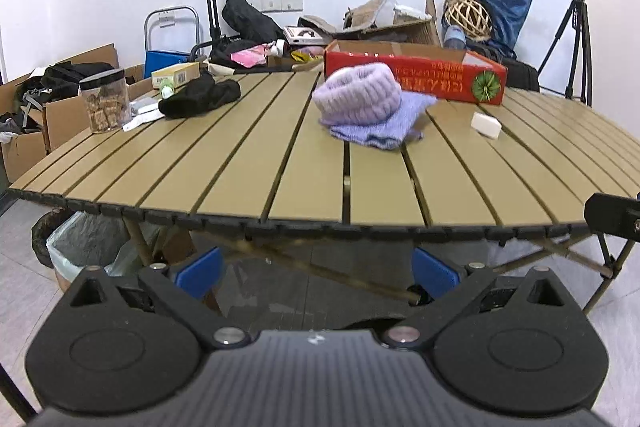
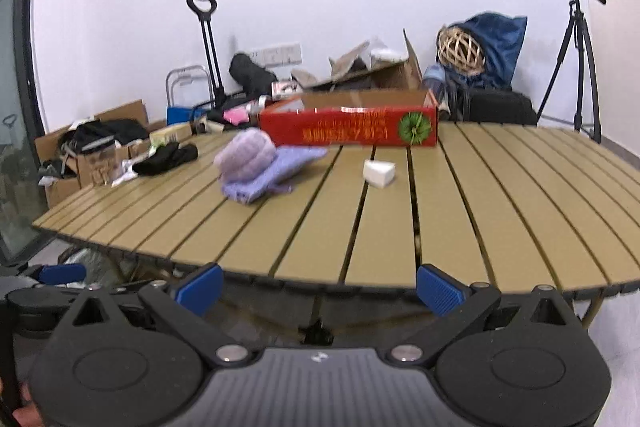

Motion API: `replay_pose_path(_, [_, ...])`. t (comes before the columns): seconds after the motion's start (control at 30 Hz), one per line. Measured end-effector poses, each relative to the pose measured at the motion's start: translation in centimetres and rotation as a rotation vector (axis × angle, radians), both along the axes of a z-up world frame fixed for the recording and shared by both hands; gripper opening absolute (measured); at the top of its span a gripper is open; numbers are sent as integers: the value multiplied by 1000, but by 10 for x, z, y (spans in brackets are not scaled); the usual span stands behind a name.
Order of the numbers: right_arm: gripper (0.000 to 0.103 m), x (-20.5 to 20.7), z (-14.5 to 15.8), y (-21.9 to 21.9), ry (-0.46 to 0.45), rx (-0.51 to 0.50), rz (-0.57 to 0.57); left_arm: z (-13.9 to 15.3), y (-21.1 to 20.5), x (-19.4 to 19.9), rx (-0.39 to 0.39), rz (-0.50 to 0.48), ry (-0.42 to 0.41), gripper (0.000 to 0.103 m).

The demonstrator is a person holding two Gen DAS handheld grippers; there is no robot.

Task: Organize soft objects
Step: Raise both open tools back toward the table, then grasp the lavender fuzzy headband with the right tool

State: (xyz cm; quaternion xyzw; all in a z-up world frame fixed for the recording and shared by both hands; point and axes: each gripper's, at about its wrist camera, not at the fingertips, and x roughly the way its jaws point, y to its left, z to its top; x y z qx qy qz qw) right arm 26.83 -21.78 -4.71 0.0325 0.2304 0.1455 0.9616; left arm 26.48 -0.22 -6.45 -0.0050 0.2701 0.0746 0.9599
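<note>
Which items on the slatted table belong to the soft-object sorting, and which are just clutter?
Job items: fluffy lilac knitted headband; folded lavender knit cloth beneath it; crumpled black fabric; open red cardboard box, probably the bin.

Clutter: white rectangular block; clear black-lidded jar; black camera tripod.

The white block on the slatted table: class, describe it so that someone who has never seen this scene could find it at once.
Start at the long red cardboard box at the far side of the tan slatted table. Just in front of its green-rosette end lies the white block, alone on the slats. To its left is a lilac knitted pile; the block alone is small, white and hard-edged.
</note>
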Motion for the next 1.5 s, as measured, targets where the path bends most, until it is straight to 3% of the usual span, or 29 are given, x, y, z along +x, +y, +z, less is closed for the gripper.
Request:
replay_pose_path(0.67, [103,36,16,21,-161,5,0,28,11,49,-30,48,-97,103])
replay_pose_path(1.03, [103,80,13,43,-166,-16,1,35,26,83,-41,91,-113,103])
replay_pose_path(1.5, [103,131,4,102,-160,-114,57,40,85,108,-72,119,-110,103])
